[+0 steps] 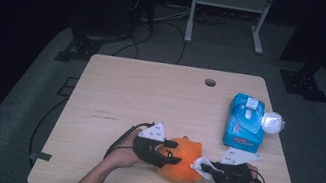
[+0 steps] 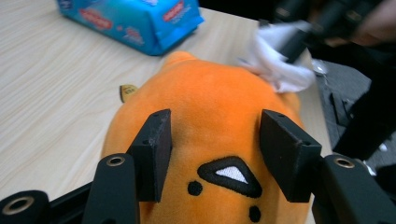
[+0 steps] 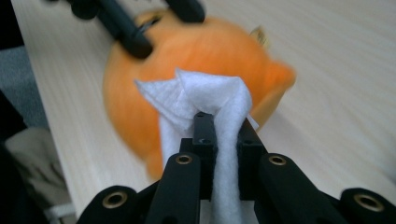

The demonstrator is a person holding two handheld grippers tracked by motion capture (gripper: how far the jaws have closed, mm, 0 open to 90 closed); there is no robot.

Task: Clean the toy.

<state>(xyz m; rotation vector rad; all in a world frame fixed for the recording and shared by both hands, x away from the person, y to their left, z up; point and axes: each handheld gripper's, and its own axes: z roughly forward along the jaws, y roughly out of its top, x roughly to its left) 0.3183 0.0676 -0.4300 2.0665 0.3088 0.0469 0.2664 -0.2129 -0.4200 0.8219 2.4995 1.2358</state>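
Left tongs (image 2: 212, 154) grasp the orange plush (image 2: 210, 107); its stitched face shows in their view. Right tongs (image 3: 223, 130) clench a white wipe (image 3: 219, 98) against it.

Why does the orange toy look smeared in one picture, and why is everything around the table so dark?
In the right gripper view the round orange plush toy is blurred, while the white wipe clamped in the right hand-held gripper stays sharp. In the left gripper view the blue wipes pack behind is soft. In the high view, light falls on the pale wooden table; the room behind is near black.
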